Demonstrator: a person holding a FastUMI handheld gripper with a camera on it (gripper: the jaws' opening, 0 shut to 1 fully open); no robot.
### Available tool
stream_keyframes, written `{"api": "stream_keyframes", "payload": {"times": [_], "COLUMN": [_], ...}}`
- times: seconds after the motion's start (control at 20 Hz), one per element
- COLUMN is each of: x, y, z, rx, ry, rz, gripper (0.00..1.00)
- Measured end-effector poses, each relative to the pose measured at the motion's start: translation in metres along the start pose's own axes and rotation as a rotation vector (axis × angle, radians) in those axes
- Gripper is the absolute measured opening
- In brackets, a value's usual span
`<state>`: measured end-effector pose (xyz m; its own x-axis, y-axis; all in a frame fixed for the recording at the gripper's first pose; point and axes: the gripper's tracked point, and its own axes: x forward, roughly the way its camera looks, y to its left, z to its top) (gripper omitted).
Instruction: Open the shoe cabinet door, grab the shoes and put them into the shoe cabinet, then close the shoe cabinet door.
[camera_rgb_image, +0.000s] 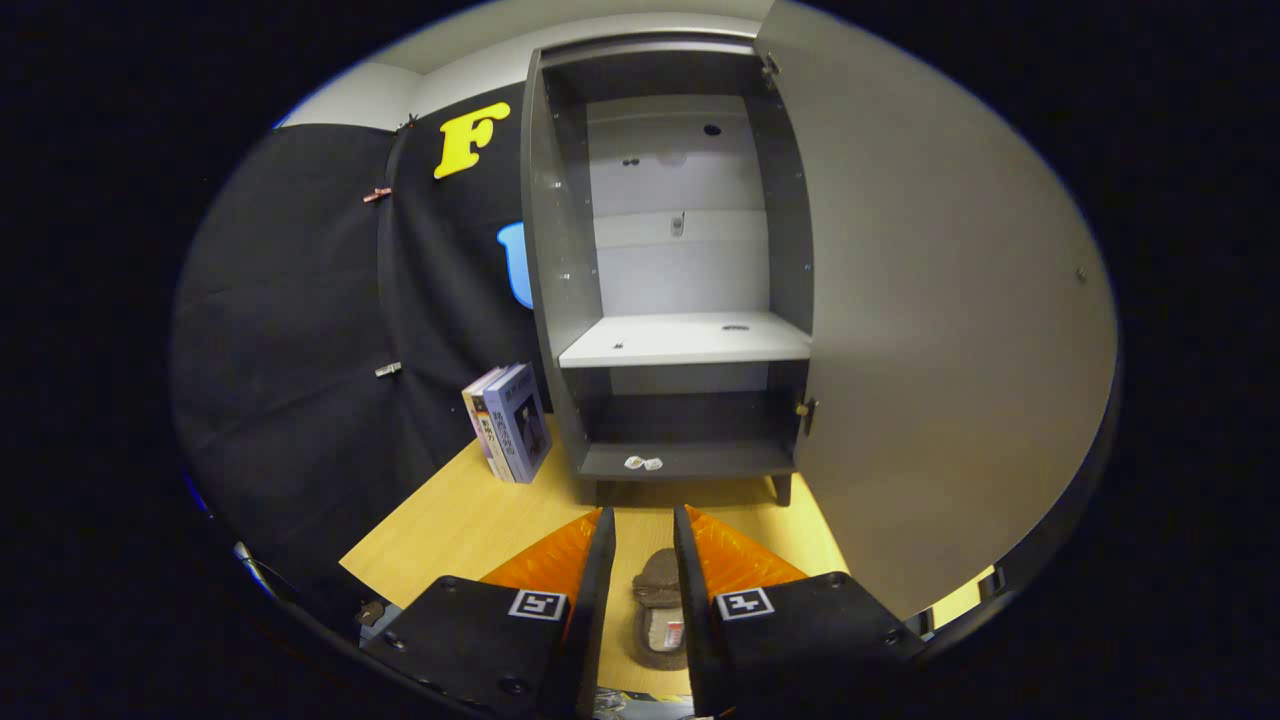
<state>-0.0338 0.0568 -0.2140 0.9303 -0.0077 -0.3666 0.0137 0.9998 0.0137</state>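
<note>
Two fingers (644, 525) a narrow gap apart, gripping nothing, one shoe (660, 605) on the worktop (470, 520) showing in that gap, one cabinet (680, 300) beyond with its door (940, 300) swung open, two shelves, two books (510, 420) leaning beside its left wall

one cabinet (560, 250), one shoe (659, 610), two books (510, 420)

No legible text on the books (510, 422)
</note>
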Motion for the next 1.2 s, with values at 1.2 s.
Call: {"api": "stream_keyframes", "payload": {"times": [1.2], "x": [0.098], "y": [-0.018], "z": [-0.247], "rx": [0.068], "ry": [0.434], "rz": [-0.151], "gripper": [0.40]}}
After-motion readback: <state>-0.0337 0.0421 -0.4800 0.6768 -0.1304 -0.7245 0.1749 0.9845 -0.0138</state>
